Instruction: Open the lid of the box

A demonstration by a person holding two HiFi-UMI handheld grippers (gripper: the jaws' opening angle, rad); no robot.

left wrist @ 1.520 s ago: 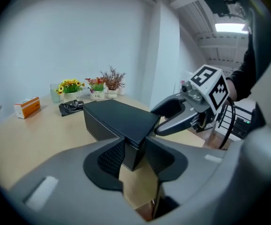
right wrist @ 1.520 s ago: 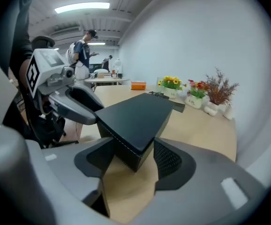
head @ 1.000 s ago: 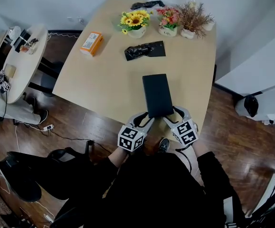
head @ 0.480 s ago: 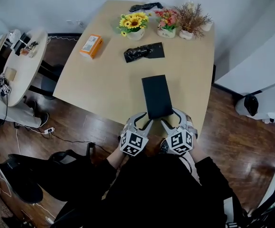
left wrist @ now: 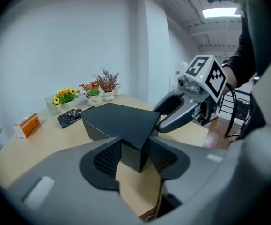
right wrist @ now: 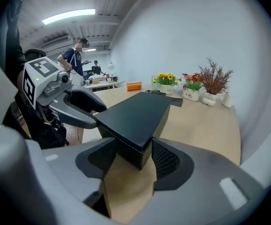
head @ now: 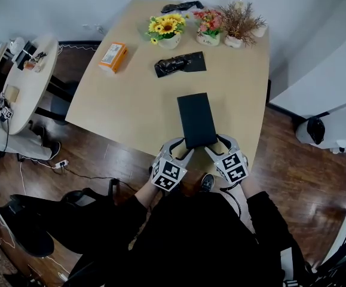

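Note:
A black rectangular box [head: 196, 119] lies lid down and closed near the front edge of the wooden table [head: 131, 100]. My left gripper [head: 183, 146] is at the box's near-left corner and my right gripper [head: 217, 145] at its near-right corner. In the left gripper view the box corner [left wrist: 133, 125] sits between the jaws of my left gripper [left wrist: 135, 151], which are opening. In the right gripper view the other corner [right wrist: 135, 125] sits between the jaws of my right gripper [right wrist: 133, 149], which are closing. I see no firm pinch on either side.
At the far end stand three flower pots [head: 208, 26]. Nearer lie a black bag [head: 180, 63] and an orange carton [head: 113, 56]. A round side table [head: 26, 79] stands at the left. The table's front edge [head: 161, 149] runs just under the grippers. People stand far off [right wrist: 76, 55].
Both grippers pulled back from the box half a second ago and have moved forward again onto its near corners. The box has not moved.

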